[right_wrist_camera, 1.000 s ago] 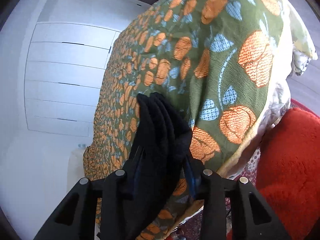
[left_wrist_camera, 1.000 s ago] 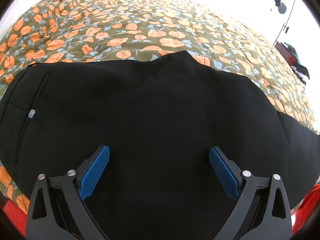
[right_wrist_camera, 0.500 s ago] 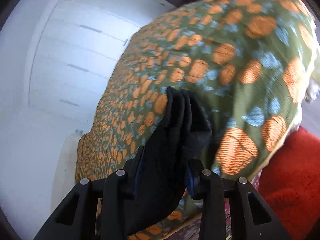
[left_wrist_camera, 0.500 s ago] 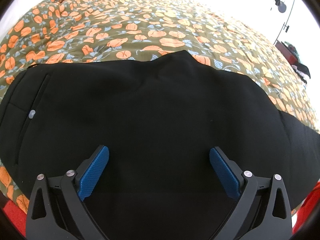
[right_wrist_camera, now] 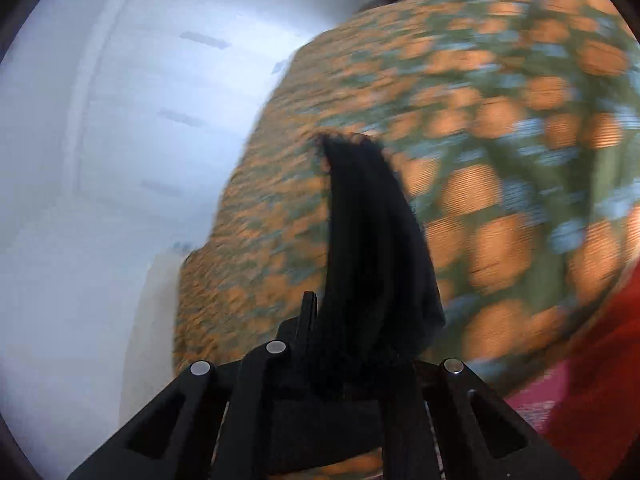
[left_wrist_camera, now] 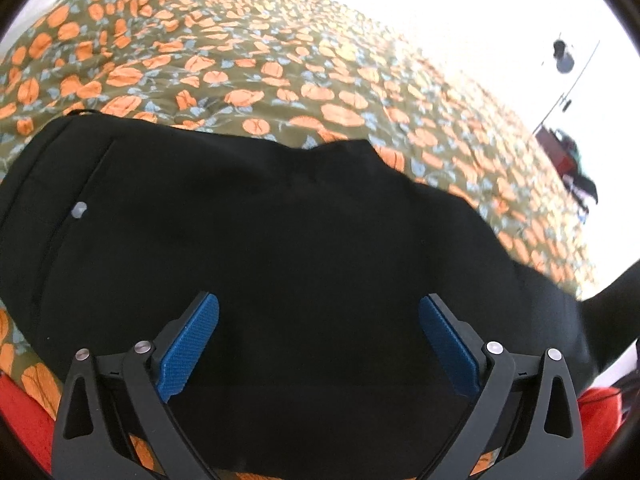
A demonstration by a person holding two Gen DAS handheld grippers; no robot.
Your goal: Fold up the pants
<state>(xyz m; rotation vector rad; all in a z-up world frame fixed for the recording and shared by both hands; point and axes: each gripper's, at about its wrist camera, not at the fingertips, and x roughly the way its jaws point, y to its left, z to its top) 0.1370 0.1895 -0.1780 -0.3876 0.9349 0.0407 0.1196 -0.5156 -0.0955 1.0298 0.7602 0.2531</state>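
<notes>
on the left wrist view my left hand-held gripper (left_wrist_camera: 319,334) hangs released, its blue pads (left_wrist_camera: 188,346) spread wide over the black pants (left_wrist_camera: 280,240), grasping nothing. the pants lie flat on the floral bedspread (left_wrist_camera: 280,64), waistband end to the left with the small pale button (left_wrist_camera: 79,210) showing; i judge i am holding this side low over the seat so it can pin or catch the cloth when the leg end arrives. against half a second ago the garment sits a little lower and skewed in frame, and a dark strip of cloth now rises at the far right edge.

on the right wrist view my right hand-held gripper (right_wrist_camera: 348,360) is clenched on a bunched end of the pants (right_wrist_camera: 372,240), the fabric standing up out of the jaws, so the legs can be carried over toward the waist. compared with the earlier frame the bedspread (right_wrist_camera: 500,160) is smeared with motion blur and more of the white wardrobe (right_wrist_camera: 120,140) fills the left, so this hand is swinging fast.
</notes>
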